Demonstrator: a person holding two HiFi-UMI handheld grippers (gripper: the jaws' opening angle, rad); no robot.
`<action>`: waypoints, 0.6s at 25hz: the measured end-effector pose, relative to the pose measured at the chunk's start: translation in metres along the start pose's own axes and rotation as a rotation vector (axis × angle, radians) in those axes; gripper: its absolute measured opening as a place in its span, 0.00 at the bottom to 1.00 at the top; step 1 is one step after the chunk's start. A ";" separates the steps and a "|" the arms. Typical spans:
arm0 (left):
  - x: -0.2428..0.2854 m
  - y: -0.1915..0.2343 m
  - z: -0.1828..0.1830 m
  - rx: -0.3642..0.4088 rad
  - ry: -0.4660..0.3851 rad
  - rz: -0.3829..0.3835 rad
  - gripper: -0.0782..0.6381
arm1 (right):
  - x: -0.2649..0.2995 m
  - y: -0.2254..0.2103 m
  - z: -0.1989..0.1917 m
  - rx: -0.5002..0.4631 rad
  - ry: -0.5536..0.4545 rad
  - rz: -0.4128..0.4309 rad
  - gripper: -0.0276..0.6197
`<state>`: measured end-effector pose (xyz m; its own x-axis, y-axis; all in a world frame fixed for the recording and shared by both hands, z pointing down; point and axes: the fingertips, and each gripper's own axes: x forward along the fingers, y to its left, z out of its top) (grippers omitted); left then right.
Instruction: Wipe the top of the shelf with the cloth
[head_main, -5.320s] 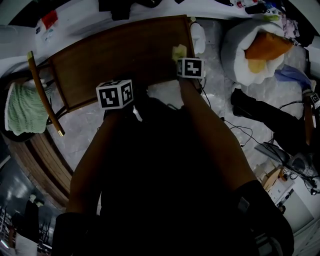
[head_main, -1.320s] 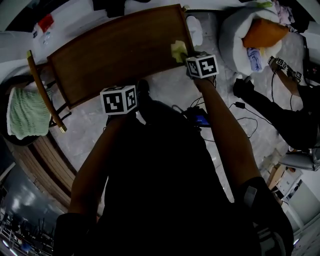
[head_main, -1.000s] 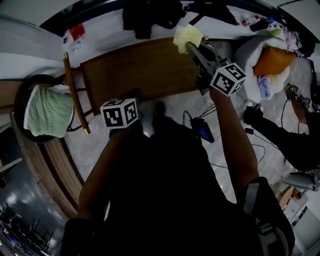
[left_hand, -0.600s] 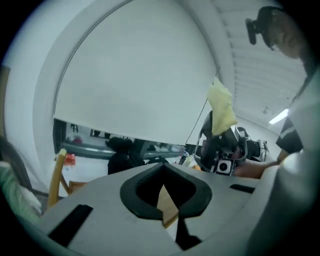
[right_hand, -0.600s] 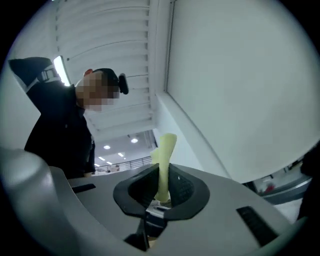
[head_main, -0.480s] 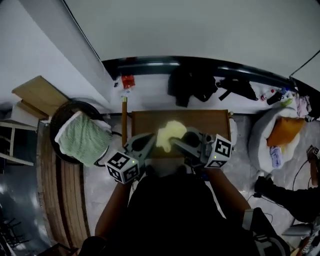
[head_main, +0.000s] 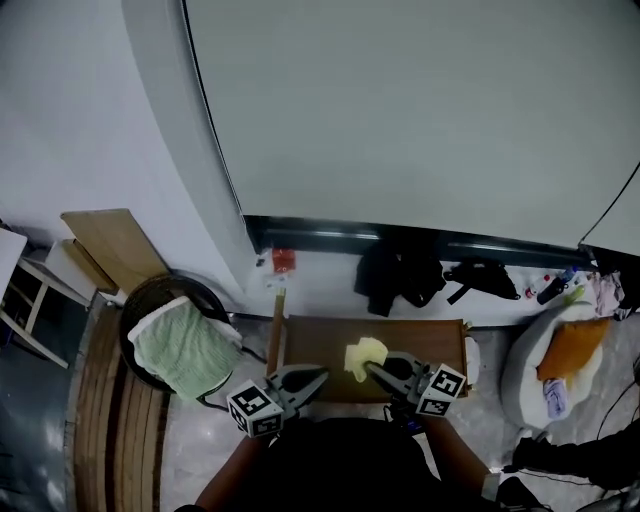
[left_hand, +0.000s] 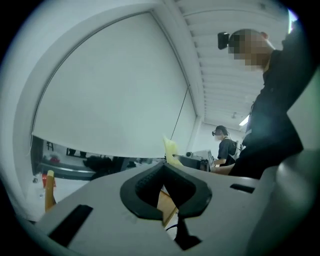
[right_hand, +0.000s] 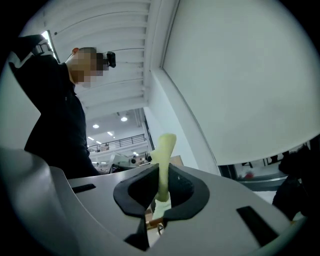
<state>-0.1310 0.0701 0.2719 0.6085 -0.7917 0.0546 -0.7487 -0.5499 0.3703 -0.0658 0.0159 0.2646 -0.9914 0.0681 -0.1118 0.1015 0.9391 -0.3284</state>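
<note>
Presently the right gripper (head_main: 373, 367) pinches a pale yellow cloth (head_main: 363, 356). Its own view shows the jaws pressed onto a fold of it, and the rest of the cloth (right_hand: 163, 159) stands up from the right gripper (right_hand: 155, 212) against the white wall. From the head view the cloth sits over the middle of the brown wooden shelf top (head_main: 320, 340), near its front edge; whether it touches the wood cannot be told. The left gripper (head_main: 322, 374) hovers just beside it at the same front edge. In the left gripper's own view the jaws of the left gripper (left_hand: 170, 218) are drawn together to a thin slit with nothing between them, and the cloth (left_hand: 170, 150) shows beyond them. Left of the shelf a green towel (head_main: 185, 345) drapes over a dark round basket (head_main: 150, 295). Black clothing (head_main: 398, 280) lies by the wall behind the shelf, and a white beanbag (head_main: 525, 365) holding an orange cushion (head_main: 570, 347) sits to the right.
</note>
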 end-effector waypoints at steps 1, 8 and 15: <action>0.001 0.003 0.002 0.010 0.000 0.001 0.12 | 0.000 -0.002 0.000 -0.004 -0.002 -0.010 0.11; 0.019 0.019 0.003 0.042 0.015 0.007 0.12 | -0.006 -0.003 0.011 -0.045 -0.011 -0.006 0.11; 0.035 0.016 -0.008 0.057 -0.001 0.003 0.12 | -0.022 -0.011 0.012 -0.045 0.000 -0.019 0.11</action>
<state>-0.1201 0.0359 0.2872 0.6058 -0.7937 0.0551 -0.7645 -0.5615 0.3166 -0.0444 0.0004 0.2595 -0.9931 0.0503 -0.1059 0.0790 0.9544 -0.2877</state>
